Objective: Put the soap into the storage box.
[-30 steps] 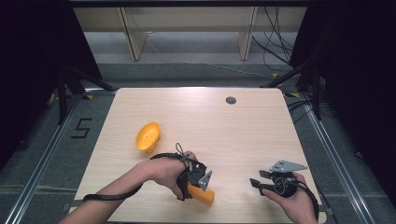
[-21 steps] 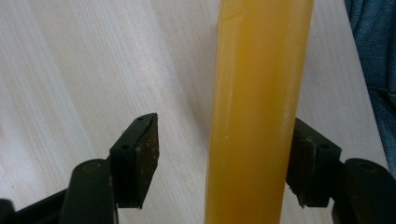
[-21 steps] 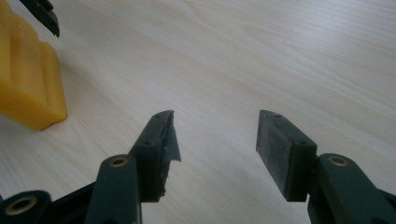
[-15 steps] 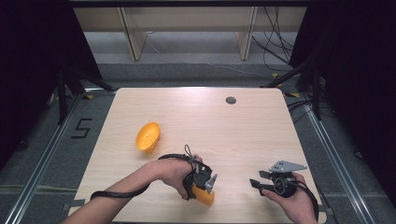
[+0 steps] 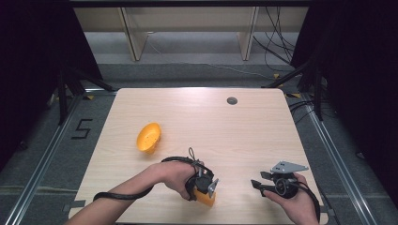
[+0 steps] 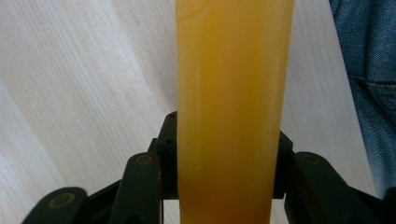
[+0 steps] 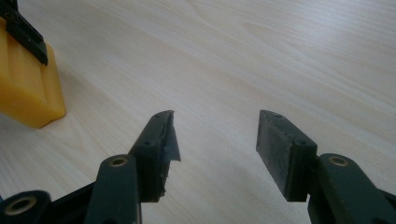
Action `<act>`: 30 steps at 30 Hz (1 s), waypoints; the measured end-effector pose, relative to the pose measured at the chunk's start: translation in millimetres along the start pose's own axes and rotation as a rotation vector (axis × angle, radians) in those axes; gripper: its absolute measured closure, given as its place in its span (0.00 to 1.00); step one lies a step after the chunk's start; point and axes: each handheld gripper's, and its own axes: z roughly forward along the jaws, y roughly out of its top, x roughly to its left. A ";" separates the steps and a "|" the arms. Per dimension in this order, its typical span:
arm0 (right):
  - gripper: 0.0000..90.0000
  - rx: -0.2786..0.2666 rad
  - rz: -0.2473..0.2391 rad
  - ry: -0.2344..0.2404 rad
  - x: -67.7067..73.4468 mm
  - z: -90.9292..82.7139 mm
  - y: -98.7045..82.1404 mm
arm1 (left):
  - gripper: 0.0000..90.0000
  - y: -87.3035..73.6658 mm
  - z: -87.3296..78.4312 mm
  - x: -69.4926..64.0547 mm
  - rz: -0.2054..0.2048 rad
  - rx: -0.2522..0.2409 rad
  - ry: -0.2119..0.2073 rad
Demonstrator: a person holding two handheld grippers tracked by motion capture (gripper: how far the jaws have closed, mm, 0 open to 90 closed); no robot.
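Observation:
An orange block (image 5: 205, 196) stands near the table's front edge, and my left gripper (image 5: 202, 185) is shut on it from above. In the left gripper view the orange block (image 6: 233, 107) rises as a tall slab between the two black jaws. An orange bowl (image 5: 148, 137) lies tipped on its side at the table's left middle. My right gripper (image 5: 257, 186) rests low at the front right, open, its jaws pointing left toward the block. In the right gripper view my right gripper (image 7: 215, 140) has bare wood between its fingers, with the orange block (image 7: 29, 88) at the far left.
The light wooden table (image 5: 244, 136) has a small dark round cap (image 5: 232, 101) near its back edge. A denim-clad leg (image 6: 373, 88) shows past the table's front edge. Black cable (image 5: 117, 194) trails from my left hand.
My left gripper has moved a little toward the front edge with the orange block, turning it more upright. The right gripper has stayed in place.

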 end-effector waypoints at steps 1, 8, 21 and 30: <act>0.52 -0.001 0.000 0.000 0.0 0.0 0.0 | 0.67 -0.4 0.6 -1.4 -0.026 -0.014 -0.004; 0.52 -0.001 -0.004 -0.010 -0.5 -0.5 0.0 | 0.67 -6.0 -2.3 -5.4 -0.141 -0.031 0.014; 0.52 0.001 0.004 -0.013 -0.1 -0.4 -0.1 | 0.67 -33.0 -24.3 -8.4 -1.051 -0.198 0.049; 0.52 0.006 0.017 -0.010 0.1 -0.2 -0.3 | 0.67 -36.9 -32.5 -15.9 -1.147 -0.138 0.136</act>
